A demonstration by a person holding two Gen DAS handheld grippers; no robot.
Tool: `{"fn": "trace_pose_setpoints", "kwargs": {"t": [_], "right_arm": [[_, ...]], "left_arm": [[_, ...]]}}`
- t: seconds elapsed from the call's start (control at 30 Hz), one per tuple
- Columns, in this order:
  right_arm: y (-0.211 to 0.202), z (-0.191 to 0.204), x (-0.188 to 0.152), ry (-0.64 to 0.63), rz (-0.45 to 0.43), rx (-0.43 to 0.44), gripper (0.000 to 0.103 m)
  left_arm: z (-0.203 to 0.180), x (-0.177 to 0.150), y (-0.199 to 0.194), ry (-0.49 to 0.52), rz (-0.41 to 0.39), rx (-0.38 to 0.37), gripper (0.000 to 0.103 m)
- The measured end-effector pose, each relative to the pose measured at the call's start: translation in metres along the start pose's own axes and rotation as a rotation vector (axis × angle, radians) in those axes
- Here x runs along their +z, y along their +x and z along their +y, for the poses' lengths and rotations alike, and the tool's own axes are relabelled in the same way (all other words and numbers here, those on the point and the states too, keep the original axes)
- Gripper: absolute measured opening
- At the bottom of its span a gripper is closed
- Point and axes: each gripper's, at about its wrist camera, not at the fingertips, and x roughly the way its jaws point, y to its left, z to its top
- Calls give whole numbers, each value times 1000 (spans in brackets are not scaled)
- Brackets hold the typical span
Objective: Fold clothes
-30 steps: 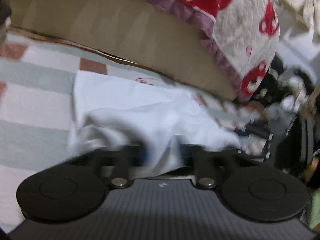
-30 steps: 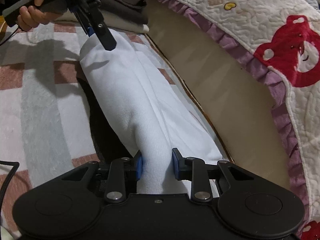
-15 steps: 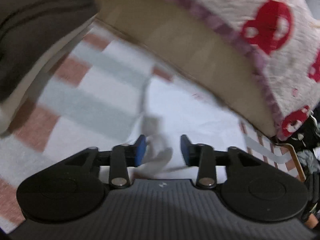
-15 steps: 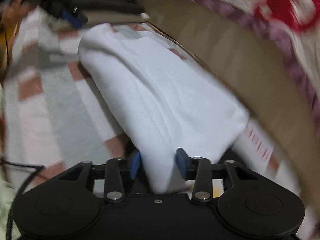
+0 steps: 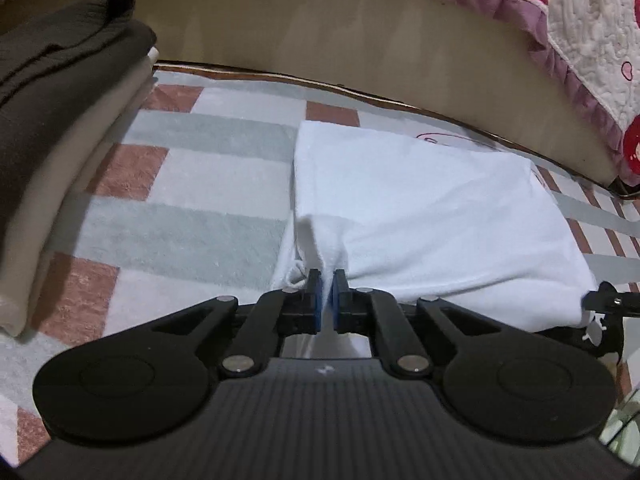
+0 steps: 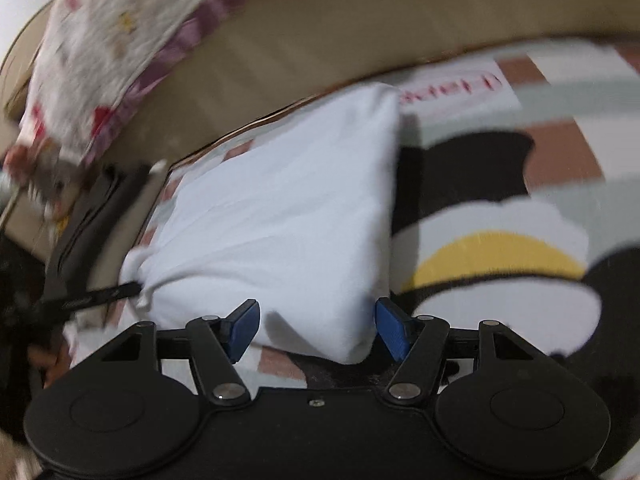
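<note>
White garment (image 5: pixel 420 208) folded, lying flat on checked rug (image 5: pixel 208 184) just beside beige bed base (image 5: pixel 320 36). Left gripper (image 5: pixel 327 292) clamped tight on a pinched-up fold at the garment's near left corner, blue pads nearly meeting over cloth. Right gripper (image 6: pixel 316 326) at the opposite end, jaws opening, blue pads standing clear of the fabric; garment corner lying loose between them, not pressed. Stack of folded dark and cream clothes (image 5: pixel 52 120) left of the garment, well apart. Quilt with red bears (image 5: pixel 580 20) draped over the bed edge above.
</note>
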Motion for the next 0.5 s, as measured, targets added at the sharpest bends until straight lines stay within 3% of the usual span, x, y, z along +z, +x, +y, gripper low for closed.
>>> {"fn": "trace_pose_setpoints", "kwargs": {"t": [0.07, 0.13, 0.17, 0.23, 0.27, 0.37, 0.43, 0.47, 0.5], "right_arm": [[9, -7, 0, 30, -12, 39, 66], [4, -14, 0, 2, -39, 68, 42], [-2, -14, 0, -25, -61, 85, 36], [-14, -16, 3, -57, -96, 118, 24], [-16, -16, 2, -82, -86, 89, 20], [-8, -11, -3, -199, -25, -27, 19], [-8, -7, 1, -193, -16, -59, 23], [-8, -1, 5, -206, -9, -95, 28], [-11, 4, 6, -248, -12, -126, 37]], "left_arm": [[3, 1, 4, -36, 12, -76, 5], [5, 2, 4, -61, 15, -95, 4], [5, 2, 4, -65, 14, -88, 4], [-2, 2, -4, 41, -31, 77, 3], [-3, 2, -9, 65, -50, 116, 1], [18, 8, -16, -68, -38, 102, 0], [31, 14, -15, -125, -34, 56, 4], [37, 17, -15, -154, -32, 34, 8], [42, 21, -14, -171, -38, 4, 25]]}}
